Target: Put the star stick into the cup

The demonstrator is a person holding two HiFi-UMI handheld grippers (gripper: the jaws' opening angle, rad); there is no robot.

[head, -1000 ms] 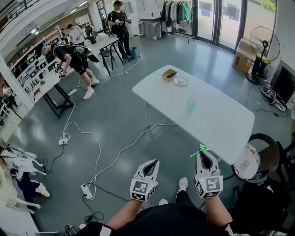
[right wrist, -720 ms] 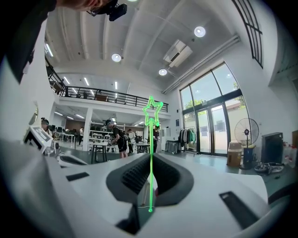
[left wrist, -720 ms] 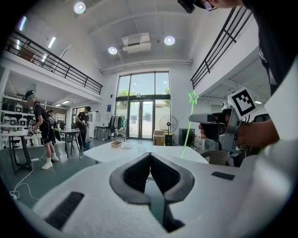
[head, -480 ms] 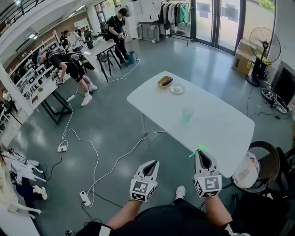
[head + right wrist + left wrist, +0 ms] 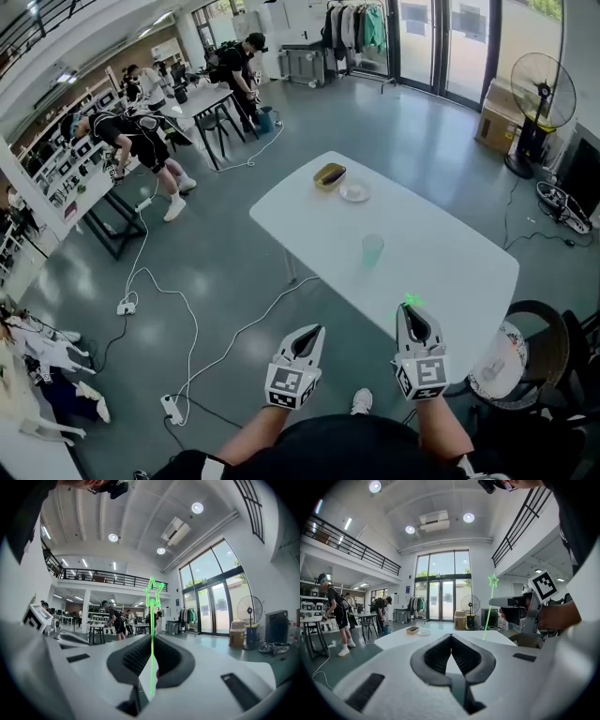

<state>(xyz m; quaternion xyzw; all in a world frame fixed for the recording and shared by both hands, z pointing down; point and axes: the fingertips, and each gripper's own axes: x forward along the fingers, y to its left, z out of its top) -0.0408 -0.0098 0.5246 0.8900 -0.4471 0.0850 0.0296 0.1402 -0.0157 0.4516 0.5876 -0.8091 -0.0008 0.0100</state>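
Right claw: The right gripper has its jaws closed tight on the thin green star stick, pinching the stem low down.
Left claw: The left gripper is closed tip to tip with nothing between the jaws. It is held level beside the right one, apparently idle.
Star stick: It stands nearly straight up out of the right jaws, star end uppermost and pointing away from the person. It is over the near edge of the table, not resting on it.
Cup: A pale green see-through cup stands upright and alone towards the middle of the white table, well apart from the stick.
Far end: A small brown tray and a clear dish sit side by side, clear of the cup.
Why the low grip: It likely leaves most of the stem free, though the star leads, so the stick may need turning before it enters the cup.
Progress: Stick in hand, not yet in the cup; the reach across the table remains.
Risk: A thin stem may swivel in the pinch, and a light cup could tip if nudged.
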